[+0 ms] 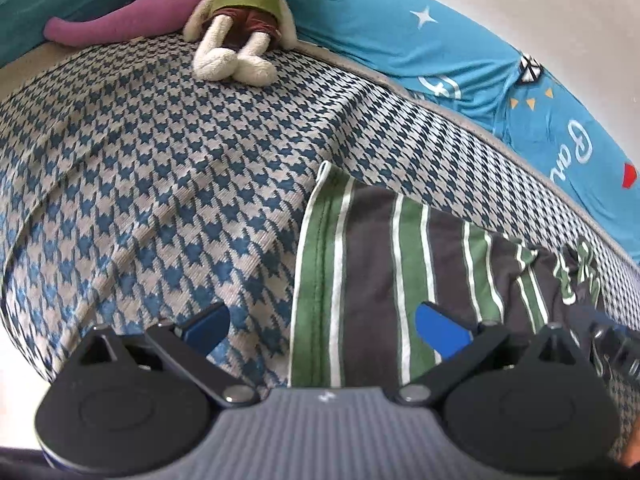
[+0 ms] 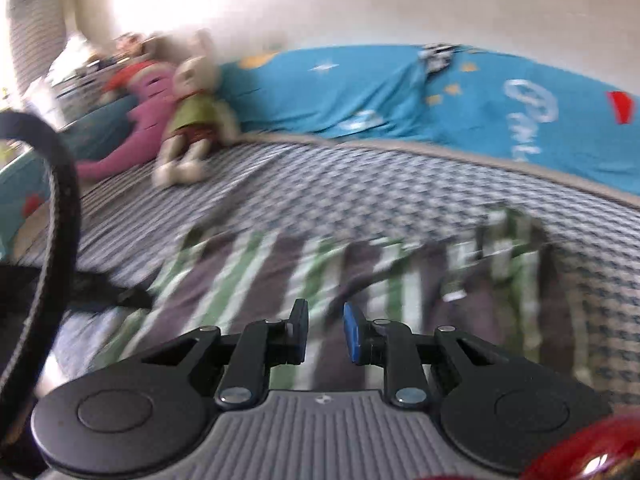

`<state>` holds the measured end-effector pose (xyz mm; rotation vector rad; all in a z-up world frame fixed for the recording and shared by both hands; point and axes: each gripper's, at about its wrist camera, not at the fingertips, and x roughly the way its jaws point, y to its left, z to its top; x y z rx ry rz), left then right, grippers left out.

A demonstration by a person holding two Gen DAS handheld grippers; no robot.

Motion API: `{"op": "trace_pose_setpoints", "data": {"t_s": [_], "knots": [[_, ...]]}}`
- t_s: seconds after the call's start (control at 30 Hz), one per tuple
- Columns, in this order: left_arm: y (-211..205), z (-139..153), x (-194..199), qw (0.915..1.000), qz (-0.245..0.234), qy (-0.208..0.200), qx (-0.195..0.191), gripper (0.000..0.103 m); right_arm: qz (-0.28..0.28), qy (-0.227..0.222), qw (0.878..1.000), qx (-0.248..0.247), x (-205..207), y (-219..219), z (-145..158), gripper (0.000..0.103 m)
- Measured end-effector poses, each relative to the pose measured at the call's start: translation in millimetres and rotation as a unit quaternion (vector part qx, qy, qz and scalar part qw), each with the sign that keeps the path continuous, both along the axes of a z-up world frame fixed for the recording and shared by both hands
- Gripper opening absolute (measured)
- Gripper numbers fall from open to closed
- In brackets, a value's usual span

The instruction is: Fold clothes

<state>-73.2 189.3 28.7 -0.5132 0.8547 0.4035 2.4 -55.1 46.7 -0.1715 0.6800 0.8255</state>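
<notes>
A shirt (image 1: 372, 256) striped in green, dark grey and white lies flat on the blue-and-grey houndstooth bedspread (image 1: 160, 168). My left gripper (image 1: 324, 322) hangs just above the shirt's left hem, open wide, one finger over the bedspread and the other over the stripes. In the blurred right wrist view the same shirt (image 2: 280, 272) spreads ahead of my right gripper (image 2: 326, 334). Its jaws stand a narrow gap apart, and I see no cloth between the pads.
A cream plush rabbit (image 1: 240, 20) and a purple plush toy (image 1: 132, 12) sit at the far end of the bed. A bright blue printed quilt (image 1: 460, 56) lies along the wall side. A black strap (image 2: 60, 184) curves at the left of the right wrist view.
</notes>
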Motion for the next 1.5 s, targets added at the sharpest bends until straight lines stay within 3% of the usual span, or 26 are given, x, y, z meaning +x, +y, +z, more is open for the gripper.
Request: {"op": "trace_pose_setpoints", "data": {"t_s": [0.23, 0.37, 0.47, 0.8, 1.17, 1.23, 1.37, 1.5], "knots": [[7.2, 12.0, 4.4, 0.9987, -0.045, 0.022, 0.006, 0.103, 0.105, 0.008, 0.994, 0.004, -44.5, 27.8, -7.6, 0.022], [12.6, 14.5, 0.8, 0.9987, -0.046, 0.018, 0.014, 0.103, 0.153, -0.001, 0.988, -0.005, -64.4, 42.5, -14.6, 0.023], [16.7, 8.5, -1.1, 0.9989, -0.043, 0.020, -0.003, 0.103, 0.186, -0.022, 0.982, -0.019, -79.0, 54.5, -17.9, 0.027], [31.4, 1.2, -8.3, 0.9988, -0.026, 0.013, -0.040, 0.103, 0.225, -0.082, 0.968, -0.073, -98.7, 87.1, -38.0, 0.038], [34.6, 0.9, -9.5, 0.9967, -0.038, 0.004, -0.072, 0.103, 0.231, -0.160, 0.952, -0.122, -107.4, 99.9, -59.4, 0.038], [32.9, 1.2, -8.0, 0.9961, -0.042, 0.001, -0.077, 0.103, 0.231, -0.159, 0.953, -0.118, -105.7, 100.5, -60.0, 0.035], [33.5, 1.2, -4.3, 0.9940, -0.051, -0.003, -0.096, 0.103, 0.218, -0.142, 0.960, -0.105, -96.6, 99.7, -56.4, 0.012], [38.8, 2.5, -2.6, 0.9916, -0.051, -0.009, -0.119, 0.103, 0.185, -0.072, 0.979, -0.052, -71.1, 89.8, -41.3, 0.009]]}}
